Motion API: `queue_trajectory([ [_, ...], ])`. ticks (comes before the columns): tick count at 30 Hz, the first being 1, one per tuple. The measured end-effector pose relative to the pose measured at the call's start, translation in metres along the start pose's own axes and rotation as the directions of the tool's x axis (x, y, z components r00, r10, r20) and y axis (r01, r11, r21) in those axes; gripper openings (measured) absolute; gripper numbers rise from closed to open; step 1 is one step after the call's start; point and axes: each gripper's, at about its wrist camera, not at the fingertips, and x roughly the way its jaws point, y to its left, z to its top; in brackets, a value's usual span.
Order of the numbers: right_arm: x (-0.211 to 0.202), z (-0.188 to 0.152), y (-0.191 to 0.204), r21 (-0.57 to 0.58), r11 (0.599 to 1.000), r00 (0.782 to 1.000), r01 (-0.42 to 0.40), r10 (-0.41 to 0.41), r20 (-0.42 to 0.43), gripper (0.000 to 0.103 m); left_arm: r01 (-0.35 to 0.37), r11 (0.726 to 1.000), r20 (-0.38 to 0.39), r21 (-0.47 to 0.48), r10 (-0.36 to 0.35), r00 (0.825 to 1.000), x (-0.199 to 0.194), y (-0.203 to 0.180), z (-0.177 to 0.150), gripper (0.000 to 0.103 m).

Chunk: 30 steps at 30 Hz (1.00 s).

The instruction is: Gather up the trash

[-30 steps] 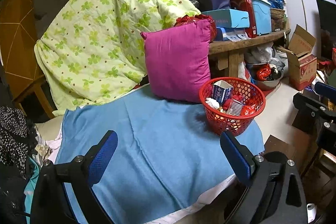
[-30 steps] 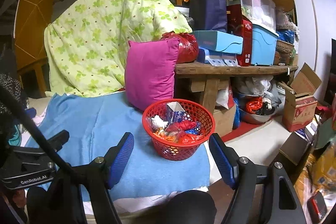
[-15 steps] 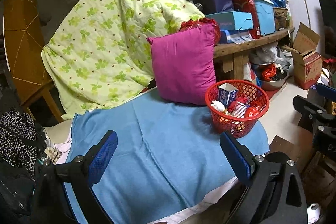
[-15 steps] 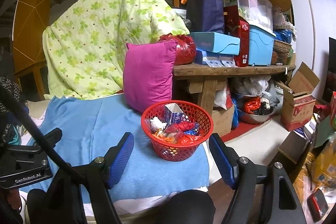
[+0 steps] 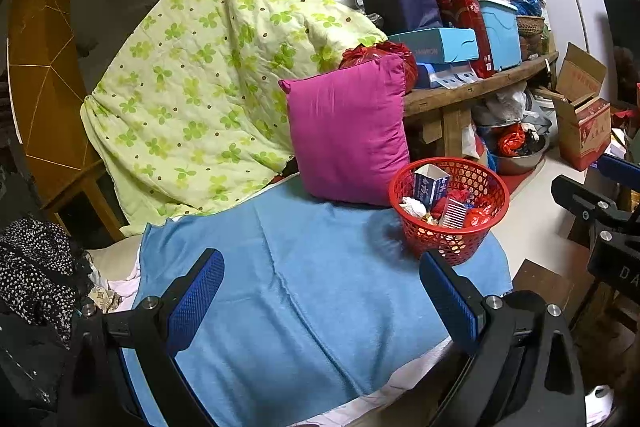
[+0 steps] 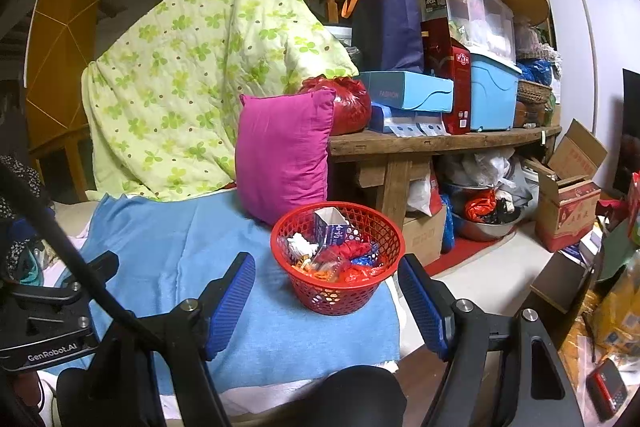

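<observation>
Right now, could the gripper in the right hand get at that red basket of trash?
Probably yes. The right gripper is open and empty, and the red basket sits just ahead on the blue blanket with nothing between.

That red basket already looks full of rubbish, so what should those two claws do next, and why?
Probably bring the right gripper forward to the red basket: its jaws stand open and empty just short of it, the blue cloth looks bare of litter, and the left gripper is empty too.

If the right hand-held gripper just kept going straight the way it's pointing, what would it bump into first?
Most likely the red basket of trash on the blue cloth: it sits just ahead between the right hand-held gripper's open, empty fingers. Depth is hard to judge.
</observation>
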Motion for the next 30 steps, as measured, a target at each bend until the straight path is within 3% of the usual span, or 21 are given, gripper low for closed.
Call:
queue_trajectory([
  [30,-0.0008,0.0025,0.0017,0.013,1.000,1.000,-0.007,0.007,0.003,0.077,-0.004,1.000,-0.010,0.007,0.004,1.000,0.0037,0.0017,-0.0019,0.098],
])
